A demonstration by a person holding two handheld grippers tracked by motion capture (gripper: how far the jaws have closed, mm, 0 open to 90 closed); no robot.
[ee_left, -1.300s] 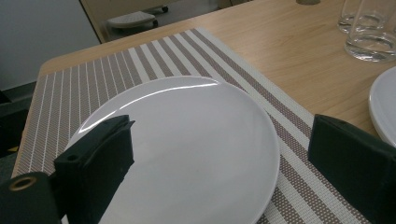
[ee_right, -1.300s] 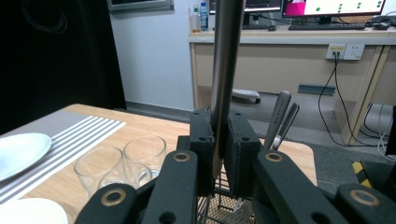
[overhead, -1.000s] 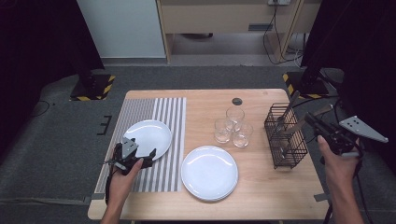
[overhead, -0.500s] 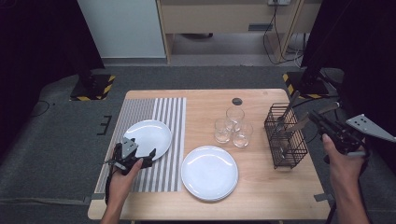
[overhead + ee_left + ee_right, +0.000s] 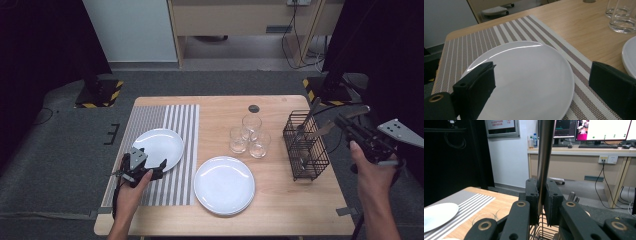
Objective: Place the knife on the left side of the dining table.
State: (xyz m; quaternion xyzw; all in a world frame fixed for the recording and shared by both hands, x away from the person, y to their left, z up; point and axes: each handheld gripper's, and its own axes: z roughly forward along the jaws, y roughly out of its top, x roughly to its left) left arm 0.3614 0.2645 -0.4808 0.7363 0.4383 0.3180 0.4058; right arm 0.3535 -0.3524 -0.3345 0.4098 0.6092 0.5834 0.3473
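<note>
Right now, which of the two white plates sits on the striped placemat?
The left plate, beside the left gripper, lies on the striped placemat. The other plate rests on bare wood nearer the table's middle.

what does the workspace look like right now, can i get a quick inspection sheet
surface: wooden table with a striped mat on its left part
job's things: metal utensil clamped upright; wire basket with more utensils
clutter: two white plates, three glasses, a dark round cap
grippers: right gripper shut on the utensil beside the basket; left gripper open at the mat plate's edge
cables: wall cables under a socket
surroundings: desk with monitors, grey floor
</note>
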